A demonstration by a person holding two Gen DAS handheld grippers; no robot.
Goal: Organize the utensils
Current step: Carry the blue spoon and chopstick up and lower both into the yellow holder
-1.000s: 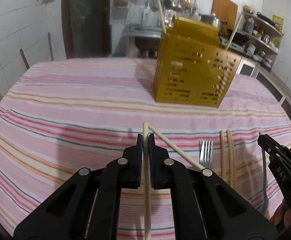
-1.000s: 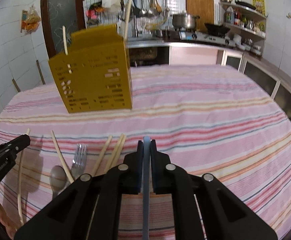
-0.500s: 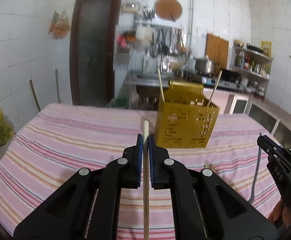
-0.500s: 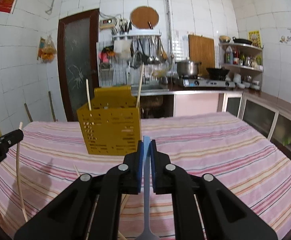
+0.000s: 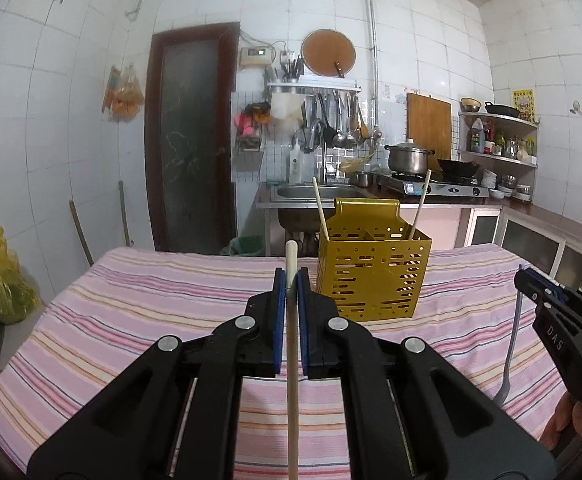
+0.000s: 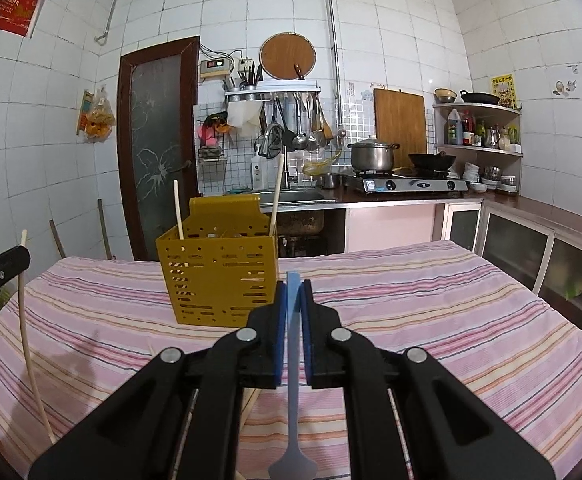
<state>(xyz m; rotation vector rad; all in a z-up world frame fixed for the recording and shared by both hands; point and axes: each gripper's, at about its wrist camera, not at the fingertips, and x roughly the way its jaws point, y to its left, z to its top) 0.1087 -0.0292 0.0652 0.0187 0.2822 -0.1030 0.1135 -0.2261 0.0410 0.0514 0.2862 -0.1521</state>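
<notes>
Left gripper [image 5: 291, 280] clamps a chopstick [image 5: 292, 380], right gripper [image 6: 293, 292] a blue utensil [image 6: 293, 360]; best lowered upright into the far yellow holder [image 5: 373, 276].

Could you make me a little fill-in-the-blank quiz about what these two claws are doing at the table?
1. The left claw is shut on a wooden ____.
2. The right claw is shut on a blue utensil by its ____.
3. The yellow holder already has ____ chopsticks standing in it.
4. The holder stands on a ____ tablecloth.

Missing words: chopstick; handle; two; striped
</notes>
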